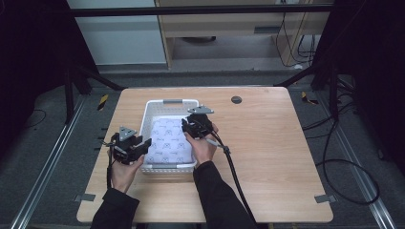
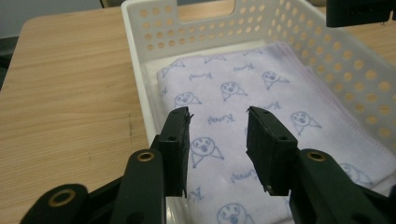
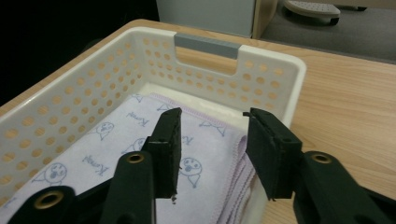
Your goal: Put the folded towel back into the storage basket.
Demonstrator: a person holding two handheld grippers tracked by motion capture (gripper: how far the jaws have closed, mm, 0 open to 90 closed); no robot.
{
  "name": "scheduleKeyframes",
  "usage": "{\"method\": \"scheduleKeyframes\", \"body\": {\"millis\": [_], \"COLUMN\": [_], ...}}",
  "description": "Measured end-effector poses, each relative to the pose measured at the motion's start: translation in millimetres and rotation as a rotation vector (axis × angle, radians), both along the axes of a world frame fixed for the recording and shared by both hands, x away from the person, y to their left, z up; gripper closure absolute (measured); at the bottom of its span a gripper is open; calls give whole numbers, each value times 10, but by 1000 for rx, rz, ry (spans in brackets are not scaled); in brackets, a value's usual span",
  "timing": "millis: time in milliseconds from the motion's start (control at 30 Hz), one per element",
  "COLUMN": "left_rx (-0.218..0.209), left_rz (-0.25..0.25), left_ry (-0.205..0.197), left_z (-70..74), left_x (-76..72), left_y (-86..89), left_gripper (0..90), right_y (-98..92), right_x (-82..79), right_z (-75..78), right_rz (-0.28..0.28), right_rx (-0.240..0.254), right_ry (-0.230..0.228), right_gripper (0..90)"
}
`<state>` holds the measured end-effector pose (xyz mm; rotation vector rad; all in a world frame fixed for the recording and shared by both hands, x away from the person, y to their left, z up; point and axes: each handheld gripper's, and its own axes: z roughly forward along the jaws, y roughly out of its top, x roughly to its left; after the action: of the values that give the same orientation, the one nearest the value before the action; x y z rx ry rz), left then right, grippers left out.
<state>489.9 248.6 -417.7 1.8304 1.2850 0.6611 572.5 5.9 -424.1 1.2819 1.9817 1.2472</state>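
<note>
A white perforated basket point(image 1: 151, 110) point(image 2: 135, 56) point(image 3: 289, 70) stands on the wooden table, with a grey handle point(image 3: 207, 45) at its far end. Inside lies a folded lilac cloth point(image 1: 168, 140) point(image 2: 233, 88) point(image 3: 116, 140) printed with small blue faces. My left gripper point(image 1: 143, 145) point(image 2: 218, 116) hovers open at the basket's near left corner, above the cloth. My right gripper point(image 1: 191, 125) point(image 3: 212, 116) hangs open over the basket's right wall and the cloth's edge. Neither holds anything.
The wooden table point(image 1: 267, 143) has a dark round grommet point(image 1: 236, 99) behind the basket. The right gripper's cable point(image 1: 236, 176) trails to the table's near edge. Black frame posts and floor cables surround the table.
</note>
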Motion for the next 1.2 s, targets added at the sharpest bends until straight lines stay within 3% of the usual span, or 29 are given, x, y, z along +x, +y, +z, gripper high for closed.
{"method": "scheduleKeyframes", "body": {"millis": [200, 267, 433, 567, 800, 833, 1033, 1200], "left_rx": [-40, -50, -46, -36, -8, 0, 18, 6], "left_rz": [-19, -29, -46, -63, -99, -107, -127, -121], "left_ry": [-33, -52, -72, -86, -105, -114, -127, -132], "left_z": [67, 100, 132, 143, 123, 115, 75, 70], "left_x": [-72, -111, -163, -201, -268, -294, -369, -418], "left_y": [-17, -42, -92, -137, -226, -238, -245, -207], "left_gripper": [558, 542, 519, 477, 409, 388, 337, 302], "right_y": [-231, -358, -553, -848, -1205, -1320, -1577, -1798], "right_x": [-99, -175, -263, -356, -499, -551, -698, -876], "right_z": [114, 159, 203, 207, 143, 119, 52, -46], "right_rz": [12, 21, 29, 44, 63, 57, 47, 36], "right_rx": [11, 46, 51, 79, 117, 110, 103, 68], "right_ry": [-10, -8, -10, -20, -18, -21, -24, -40], "right_gripper": [383, 334, 262, 175, 141, 130, 115, 109]}}
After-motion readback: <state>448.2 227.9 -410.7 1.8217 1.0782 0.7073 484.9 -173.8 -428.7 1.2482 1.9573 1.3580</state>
